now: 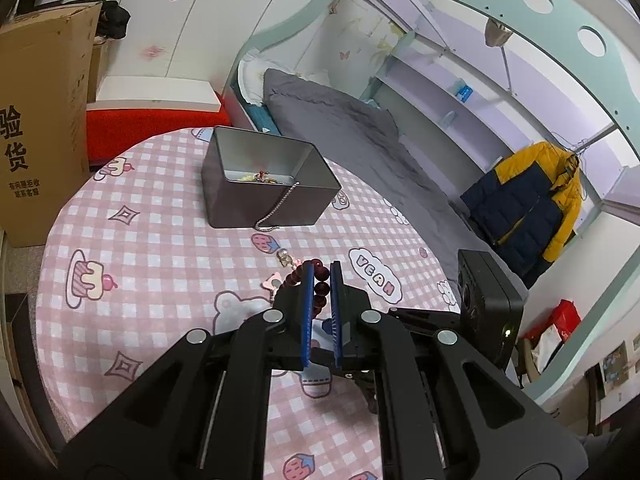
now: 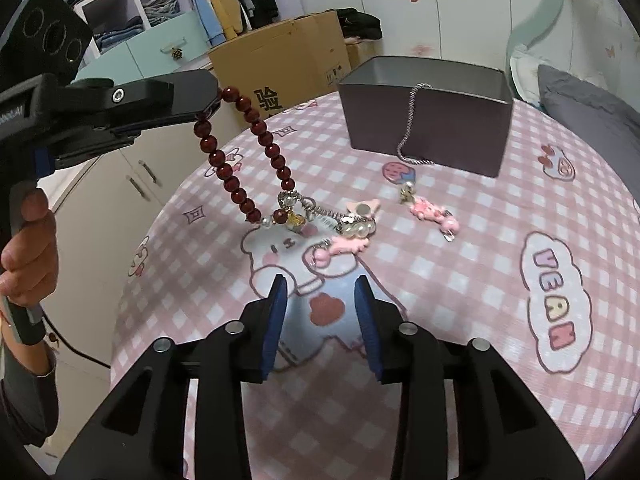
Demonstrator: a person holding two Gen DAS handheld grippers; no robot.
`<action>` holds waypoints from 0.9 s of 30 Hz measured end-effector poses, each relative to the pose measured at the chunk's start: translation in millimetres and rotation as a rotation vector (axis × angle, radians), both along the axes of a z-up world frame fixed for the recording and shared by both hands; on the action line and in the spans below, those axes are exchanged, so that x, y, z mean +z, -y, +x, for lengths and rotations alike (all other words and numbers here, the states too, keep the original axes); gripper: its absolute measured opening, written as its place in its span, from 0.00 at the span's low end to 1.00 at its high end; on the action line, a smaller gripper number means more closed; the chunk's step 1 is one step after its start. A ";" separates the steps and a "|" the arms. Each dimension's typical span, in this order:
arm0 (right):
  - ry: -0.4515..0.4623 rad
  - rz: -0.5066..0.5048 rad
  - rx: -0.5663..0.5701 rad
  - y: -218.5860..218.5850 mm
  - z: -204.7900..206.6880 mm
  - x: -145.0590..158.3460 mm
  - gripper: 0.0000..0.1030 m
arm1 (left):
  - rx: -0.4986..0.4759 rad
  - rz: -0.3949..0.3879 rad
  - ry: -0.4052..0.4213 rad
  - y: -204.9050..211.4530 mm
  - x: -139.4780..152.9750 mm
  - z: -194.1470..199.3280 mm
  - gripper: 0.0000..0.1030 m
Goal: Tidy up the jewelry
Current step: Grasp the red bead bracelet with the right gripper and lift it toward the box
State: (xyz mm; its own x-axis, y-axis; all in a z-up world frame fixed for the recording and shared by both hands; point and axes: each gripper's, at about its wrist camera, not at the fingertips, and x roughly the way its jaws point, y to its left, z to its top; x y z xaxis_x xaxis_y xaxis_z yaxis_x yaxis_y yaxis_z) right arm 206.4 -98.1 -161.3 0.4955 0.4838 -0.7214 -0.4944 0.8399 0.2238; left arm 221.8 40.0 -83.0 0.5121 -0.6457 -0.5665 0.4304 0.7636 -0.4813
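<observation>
The left tongs (image 2: 214,98) are clamped on a string of dark red beads (image 2: 240,148), which hangs from them in a long loop above the desk (image 2: 460,320); the loop's lower end, where a few clear and gold beads sit, reaches down to the pink checked cloth near the middle of the desk. In the left wrist view the same tongs (image 1: 320,280) have their blue pads (image 1: 307,300) pressed close with red beads (image 1: 322,288) caught between them. A hand (image 2: 28,248) grips the handle of the left tongs at the left edge of the right wrist view. The right tongs (image 2: 322,288) stand partly apart with nothing between their blue pads (image 2: 276,320), low over the near side of the desk and apart from the jewelry. Just beyond them a small heap of jewelry (image 2: 348,228) lies on the cloth, with pearls, a coiled silver piece and pink charms tangled together. A little to its right lies a separate pink charm (image 2: 434,214) with a small gold piece at its far end. A gray metal box (image 2: 424,128) stands open toward the far edge of the desk. A silver chain (image 2: 408,128) hangs over its near rim, running down the outside wall and ending on the cloth. The left wrist view shows some gold and red pieces (image 1: 260,178) lying inside the box (image 1: 268,188). A cardboard carton (image 2: 280,68) stands past the far left edge of the desk.
</observation>
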 end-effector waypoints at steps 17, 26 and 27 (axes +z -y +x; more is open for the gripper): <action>0.128 -0.203 0.107 -42.2 33.6 3.9 0.02 | 0.011 -0.001 0.006 -11.7 2.2 1.0 0.08; 0.188 -0.201 0.051 -16.5 27.5 44.9 0.02 | 0.019 -0.035 0.028 -13.2 13.8 9.5 0.08; 0.199 -0.205 0.047 -15.4 27.1 50.2 0.02 | 0.017 -0.043 0.033 -12.1 17.3 10.8 0.08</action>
